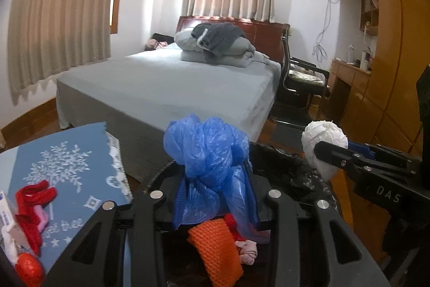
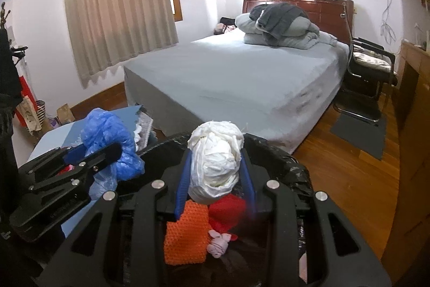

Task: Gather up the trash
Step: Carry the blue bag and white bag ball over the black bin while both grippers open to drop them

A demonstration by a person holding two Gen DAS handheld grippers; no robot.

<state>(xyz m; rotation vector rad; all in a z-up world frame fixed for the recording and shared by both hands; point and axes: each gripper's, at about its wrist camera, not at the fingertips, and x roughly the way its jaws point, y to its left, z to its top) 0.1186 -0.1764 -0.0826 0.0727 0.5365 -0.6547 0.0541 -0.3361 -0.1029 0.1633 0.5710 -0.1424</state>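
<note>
Grippers pinch trash over the bin (image 2: 290,160): left (image 1: 212,168) blue bag (image 1: 207,152), right (image 2: 215,166) white wad (image 2: 215,160).

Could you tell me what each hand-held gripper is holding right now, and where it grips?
The left hand-held gripper pinches the blue plastic bag at its bunched lower part; the right hand-held gripper clamps the white crumpled wad by its sides.
</note>
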